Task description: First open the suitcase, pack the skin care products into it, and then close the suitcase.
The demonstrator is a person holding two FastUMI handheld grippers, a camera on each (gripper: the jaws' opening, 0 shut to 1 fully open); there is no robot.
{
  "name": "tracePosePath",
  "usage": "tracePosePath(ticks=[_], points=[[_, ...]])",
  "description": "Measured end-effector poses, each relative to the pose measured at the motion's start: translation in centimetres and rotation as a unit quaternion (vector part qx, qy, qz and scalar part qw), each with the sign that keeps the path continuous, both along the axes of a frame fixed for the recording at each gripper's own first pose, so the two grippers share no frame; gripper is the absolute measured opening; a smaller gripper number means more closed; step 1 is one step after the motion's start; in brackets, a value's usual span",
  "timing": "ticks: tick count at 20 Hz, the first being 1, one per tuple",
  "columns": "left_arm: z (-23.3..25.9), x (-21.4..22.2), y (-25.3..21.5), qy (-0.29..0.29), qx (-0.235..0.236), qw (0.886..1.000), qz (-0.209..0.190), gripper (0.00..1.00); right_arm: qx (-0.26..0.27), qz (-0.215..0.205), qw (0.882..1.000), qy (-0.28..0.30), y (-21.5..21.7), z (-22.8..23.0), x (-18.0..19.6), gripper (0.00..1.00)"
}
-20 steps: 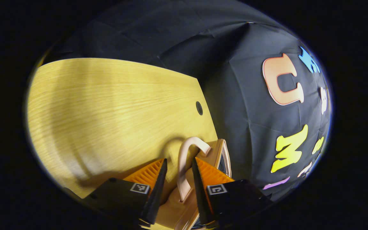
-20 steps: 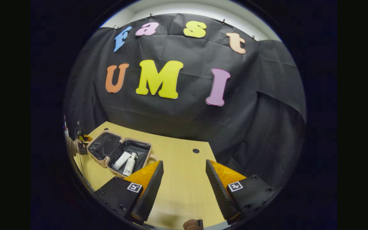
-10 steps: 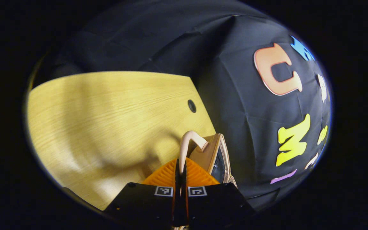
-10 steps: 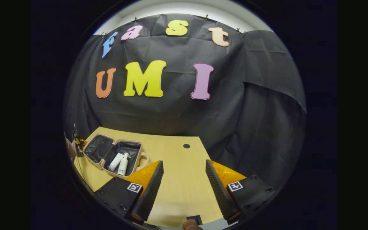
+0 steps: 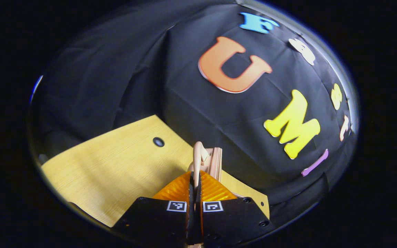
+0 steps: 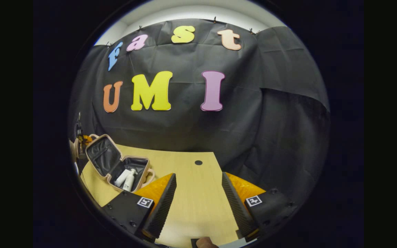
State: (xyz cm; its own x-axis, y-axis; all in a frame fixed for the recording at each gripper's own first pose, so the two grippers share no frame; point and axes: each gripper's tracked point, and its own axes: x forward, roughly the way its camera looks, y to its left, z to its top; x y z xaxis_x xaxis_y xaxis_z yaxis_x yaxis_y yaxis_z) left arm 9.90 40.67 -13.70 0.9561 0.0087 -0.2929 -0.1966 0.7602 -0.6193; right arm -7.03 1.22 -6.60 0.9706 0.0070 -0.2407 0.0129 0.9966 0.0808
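A small beige suitcase (image 6: 115,165) with black lining sits at the table's far left in the right gripper view, its lid (image 6: 102,155) raised to a steep tilt. Two white skin care bottles (image 6: 125,177) lie in its lower half. In the left gripper view my left gripper (image 5: 195,179) is shut on the lid's beige handle (image 5: 198,156), with the lid's edge (image 5: 215,162) just beyond. At the far left of the right gripper view, that gripper (image 6: 85,139) and the hand holding it are behind the lid. My right gripper (image 6: 198,193) is open over bare table, well right of the suitcase.
The light wooden table (image 6: 191,199) has a round cable hole (image 6: 198,162) near its back edge; the hole (image 5: 158,141) also appears in the left gripper view. Black cloth wall hangs close behind the table. A fingertip (image 6: 205,243) shows at the bottom of the right gripper view.
My left gripper went from open around the handle to shut on it, then swung the lid up from flat to a steep tilt. The right gripper stayed open in place.
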Motion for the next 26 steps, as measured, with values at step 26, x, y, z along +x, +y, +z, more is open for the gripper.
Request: tracePosePath(ticks=[26], points=[[-3.4, 0.8, -41.1, 0.061, 0.216, 0.960, -0.164, 0.03, 0.039, 0.075, 0.996, 0.039, -13.7, -7.0, 2.6, 0.77]])
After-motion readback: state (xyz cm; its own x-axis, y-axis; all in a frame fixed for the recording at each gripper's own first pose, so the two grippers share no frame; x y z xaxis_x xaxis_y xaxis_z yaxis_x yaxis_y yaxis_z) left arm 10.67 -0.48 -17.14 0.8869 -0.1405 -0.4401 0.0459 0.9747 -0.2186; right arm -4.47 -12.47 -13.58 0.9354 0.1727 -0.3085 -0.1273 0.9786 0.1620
